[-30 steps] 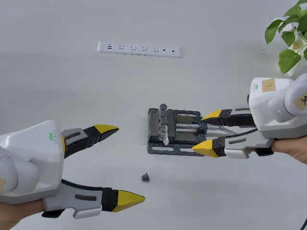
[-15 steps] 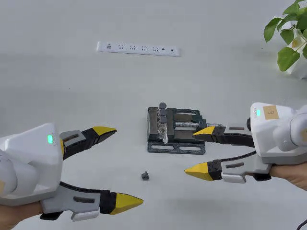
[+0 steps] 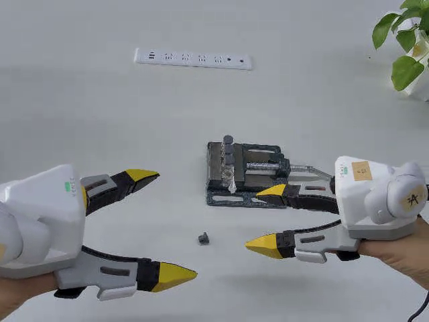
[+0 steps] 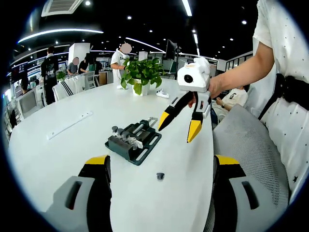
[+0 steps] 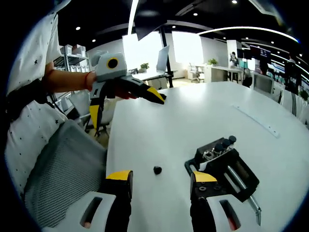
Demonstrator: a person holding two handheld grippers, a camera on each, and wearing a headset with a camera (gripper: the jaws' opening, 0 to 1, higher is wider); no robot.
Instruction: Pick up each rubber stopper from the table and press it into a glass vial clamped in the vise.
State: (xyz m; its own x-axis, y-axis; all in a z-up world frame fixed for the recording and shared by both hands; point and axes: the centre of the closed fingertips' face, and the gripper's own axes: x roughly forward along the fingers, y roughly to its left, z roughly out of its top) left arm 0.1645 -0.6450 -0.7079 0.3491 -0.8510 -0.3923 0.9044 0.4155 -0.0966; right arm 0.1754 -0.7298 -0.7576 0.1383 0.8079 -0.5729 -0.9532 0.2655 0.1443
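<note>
Both are spread wide, nothing pinched: left gripper [image 3: 164, 225] lower left of the head view, right gripper [image 3: 265, 218] lower right. One loose rubber stopper [image 3: 203, 237] sits on the table [image 3: 100, 114] between them, too tiny to tell which end's up. Centre frame is the vise [image 3: 216, 168], long axis left-right, screw pointing right. Its row of vials [image 3: 228, 157] is hard to count.

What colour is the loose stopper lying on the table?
The stopper is dark grey, clearest in the head view against the white table.

The right gripper [image 3: 255, 219] has left the vise [image 3: 216, 168].
</note>
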